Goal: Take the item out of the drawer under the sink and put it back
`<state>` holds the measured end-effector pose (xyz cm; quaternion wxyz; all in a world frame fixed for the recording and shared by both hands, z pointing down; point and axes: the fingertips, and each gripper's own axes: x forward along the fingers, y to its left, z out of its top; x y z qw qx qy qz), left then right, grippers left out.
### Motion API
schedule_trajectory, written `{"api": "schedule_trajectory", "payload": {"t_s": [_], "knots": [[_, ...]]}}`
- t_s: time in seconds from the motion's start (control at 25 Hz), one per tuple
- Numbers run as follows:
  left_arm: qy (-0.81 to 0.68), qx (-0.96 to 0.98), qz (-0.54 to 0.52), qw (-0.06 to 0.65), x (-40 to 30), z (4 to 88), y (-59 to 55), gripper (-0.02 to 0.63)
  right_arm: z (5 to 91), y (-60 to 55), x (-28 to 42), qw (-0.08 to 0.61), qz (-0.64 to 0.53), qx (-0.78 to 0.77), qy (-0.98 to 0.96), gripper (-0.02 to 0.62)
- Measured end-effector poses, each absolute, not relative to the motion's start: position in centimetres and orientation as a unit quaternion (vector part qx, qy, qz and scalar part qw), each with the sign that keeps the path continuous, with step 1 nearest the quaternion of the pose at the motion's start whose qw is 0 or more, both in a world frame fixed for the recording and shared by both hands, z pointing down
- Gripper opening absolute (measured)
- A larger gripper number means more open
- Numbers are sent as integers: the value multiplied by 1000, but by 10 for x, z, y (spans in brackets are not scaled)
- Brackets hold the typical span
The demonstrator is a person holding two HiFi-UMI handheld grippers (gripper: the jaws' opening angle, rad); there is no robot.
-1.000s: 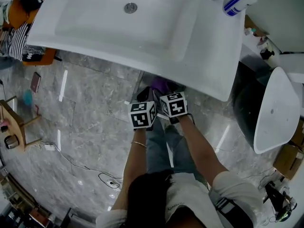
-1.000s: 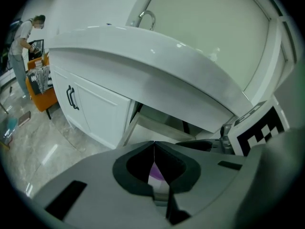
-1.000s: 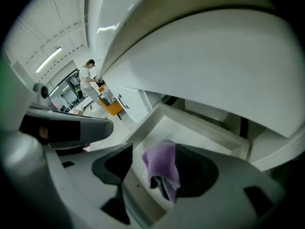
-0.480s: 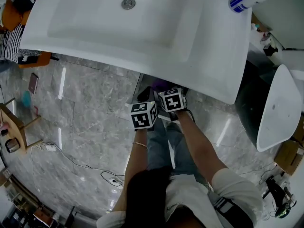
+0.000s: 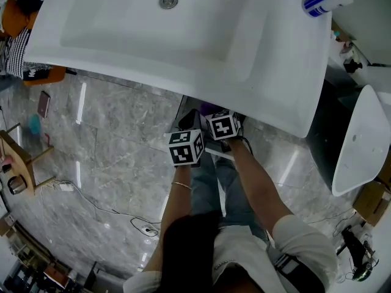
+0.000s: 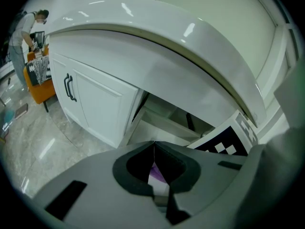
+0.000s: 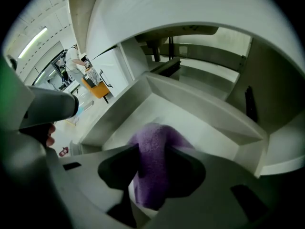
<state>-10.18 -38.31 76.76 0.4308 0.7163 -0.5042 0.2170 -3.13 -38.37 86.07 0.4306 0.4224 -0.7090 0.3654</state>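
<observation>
Pinched a soft purple fleece cloth (image 7: pixel 151 173) between the jaws of the right gripper (image 7: pixel 152 149), just drawn inward from a wider spread, pads pressed on either side of the bunched fabric. Held that cloth low inside the pulled-out white drawer (image 7: pixel 200 128), beneath the white rectangular ceramic sink (image 5: pixel 183 35); could not tell whether it touched the drawer bottom. Carried the left gripper (image 6: pixel 154 144) just beside the right one, jaws clenched tip to tip, empty. Aimed both grippers downward at the drawer mouth, above a grey marble floor (image 5: pixel 116 139), near a closed white cabinet door with a black handle (image 6: pixel 90 109).
</observation>
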Motion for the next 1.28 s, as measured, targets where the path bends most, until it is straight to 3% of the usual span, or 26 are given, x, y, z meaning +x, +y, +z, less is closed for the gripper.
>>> {"api": "schedule_trajectory", "payload": {"t_s": [0.2, 0.6, 0.76, 1.28], "knots": [[-499, 718, 220, 432, -100, 766, -379, 5, 846, -382, -28, 399, 371, 439, -714, 129], [-503, 718, 216, 431, -103, 742, -358, 5, 797, -367, -25, 390, 348, 425, -738, 126], [-514, 717, 196, 428, -102, 718, -354, 5, 766, -358, -26, 399, 308, 412, -760, 126], [-536, 740, 168, 369, -85, 625, -333, 5, 645, -331, -19, 322, 291, 410, -802, 124]]}}
